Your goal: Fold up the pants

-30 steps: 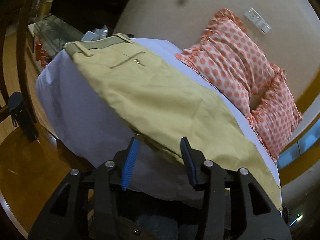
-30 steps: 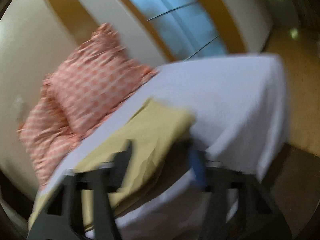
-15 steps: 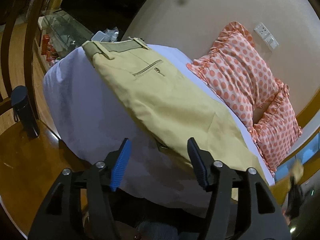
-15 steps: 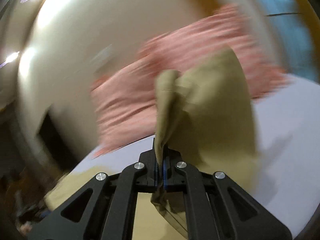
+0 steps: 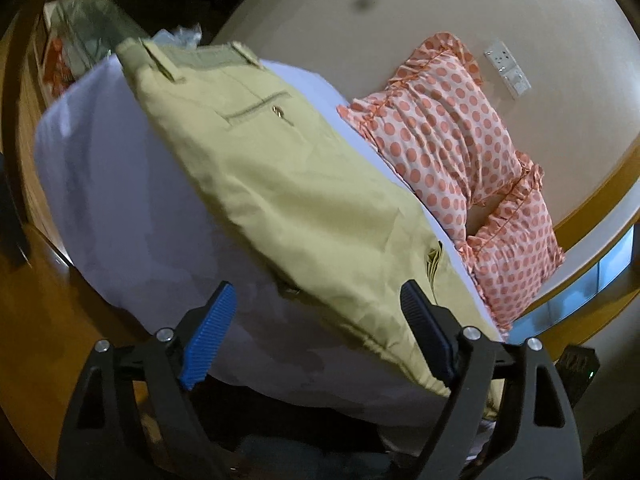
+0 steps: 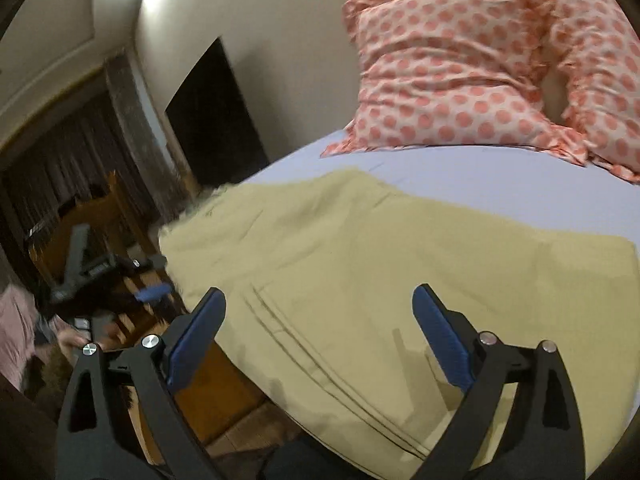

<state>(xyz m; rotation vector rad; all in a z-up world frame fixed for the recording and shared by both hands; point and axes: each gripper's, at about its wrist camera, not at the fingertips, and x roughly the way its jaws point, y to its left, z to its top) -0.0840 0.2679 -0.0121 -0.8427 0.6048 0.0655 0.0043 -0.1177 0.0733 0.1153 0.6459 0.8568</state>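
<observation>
Khaki pants (image 5: 280, 184) lie on the pale lilac bed sheet (image 5: 116, 184), waistband with belt loops at the far left, back pocket facing up. In the right wrist view the pants (image 6: 380, 280) lie folded over, with stacked layered edges near the bed's front edge. My left gripper (image 5: 316, 332) is open and empty, just off the bed's near edge. My right gripper (image 6: 320, 332) is open and empty, just above the folded cloth. The left gripper (image 6: 120, 276) also shows blurred at the left of the right wrist view.
Two orange polka-dot pillows (image 5: 452, 136) lean against the beige wall at the head of the bed; they also show in the right wrist view (image 6: 460, 72). A wooden floor (image 5: 44, 320) and a glass-topped stand (image 5: 80, 28) lie left of the bed. Dark wooden furniture (image 6: 92, 216) stands beyond the bed.
My right gripper carried the pant-leg ends over onto the upper part and let go; it is now open. My left gripper has opened wider and stayed near the bed edge.
</observation>
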